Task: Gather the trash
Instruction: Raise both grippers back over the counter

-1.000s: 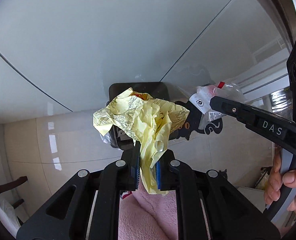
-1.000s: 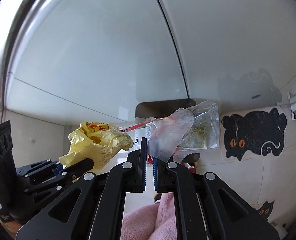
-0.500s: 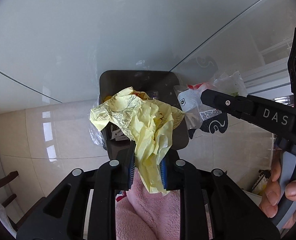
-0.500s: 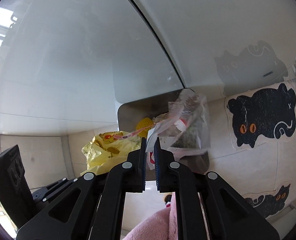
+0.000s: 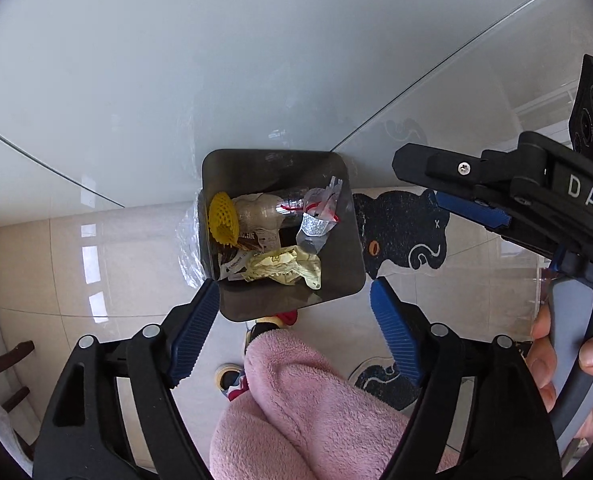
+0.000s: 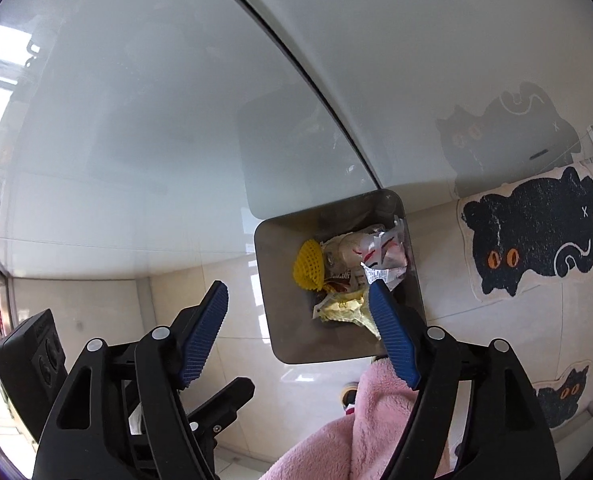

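Observation:
A grey square trash bin (image 5: 336, 280) (image 6: 268, 280) stands on the floor at the edge of a glass table. Inside lie a crumpled yellow wrapper (image 5: 284, 266) (image 6: 342, 306), a clear plastic bag with red print (image 5: 318, 208) (image 6: 384, 252), a yellow foam net (image 5: 222, 216) (image 6: 307, 268) and other wrappers. My left gripper (image 5: 294, 296) hangs above the bin, its jaws opening wide with nothing between them. My right gripper (image 6: 298, 296) is also above the bin, its jaws opening and empty. The right gripper (image 5: 472, 196) also shows at the right of the left wrist view.
The glass tabletop (image 5: 216, 60) fills the upper part of both views. A black cat-shaped rug (image 6: 532, 240) lies on the tiled floor right of the bin, a smaller one (image 6: 560, 396) nearer. Pink fleece legs (image 5: 296, 412) and a hand (image 5: 576, 364) are below.
Both grippers have opened and sunk toward the bin. The yellow wrapper dropped from the left one and the clear bag from the right one; both now lie in the bin.

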